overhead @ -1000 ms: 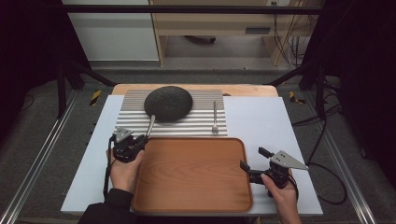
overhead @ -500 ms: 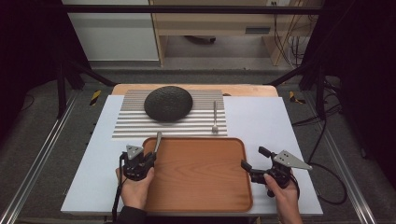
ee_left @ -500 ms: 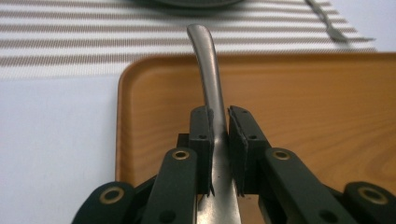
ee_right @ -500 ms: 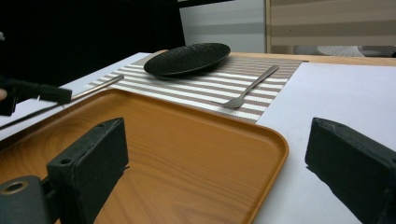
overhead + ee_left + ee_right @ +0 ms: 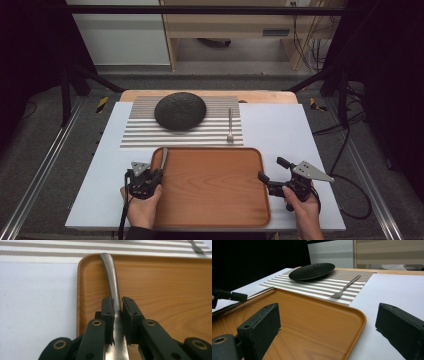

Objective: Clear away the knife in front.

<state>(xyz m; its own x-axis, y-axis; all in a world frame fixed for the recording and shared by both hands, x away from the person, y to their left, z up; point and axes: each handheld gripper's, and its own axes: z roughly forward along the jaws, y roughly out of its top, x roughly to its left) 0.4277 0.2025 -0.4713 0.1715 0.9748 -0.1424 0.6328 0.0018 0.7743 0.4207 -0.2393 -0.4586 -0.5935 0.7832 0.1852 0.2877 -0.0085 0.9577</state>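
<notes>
The white table (image 5: 280, 130) carries everything, with a striped placemat (image 5: 145, 135) laid across its far half as a place setting: a dark plate (image 5: 180, 111) sits on the mat's middle and a fork (image 5: 230, 125) lies beside it toward the right, handle pointing away. Nearer the person, a wooden tray (image 5: 210, 185) rests flat just in front of the mat, apparently the collecting place for the cutlery. The right gripper (image 5: 272, 176) waits at the tray's right edge with its jaws spread wide around nothing; the right gripper view shows the tray corner and bare table between them, so it seems to stand ready rather than at work. The left gripper (image 5: 152, 176) sits at the tray's near left corner, its jaws pinched tight on a metal knife (image 5: 113, 287). That piece of cutlery is held near its middle and stretches forward along the tray's left rim, its far end over the tray's far left corner, low enough that setting it down looks like the next move.
</notes>
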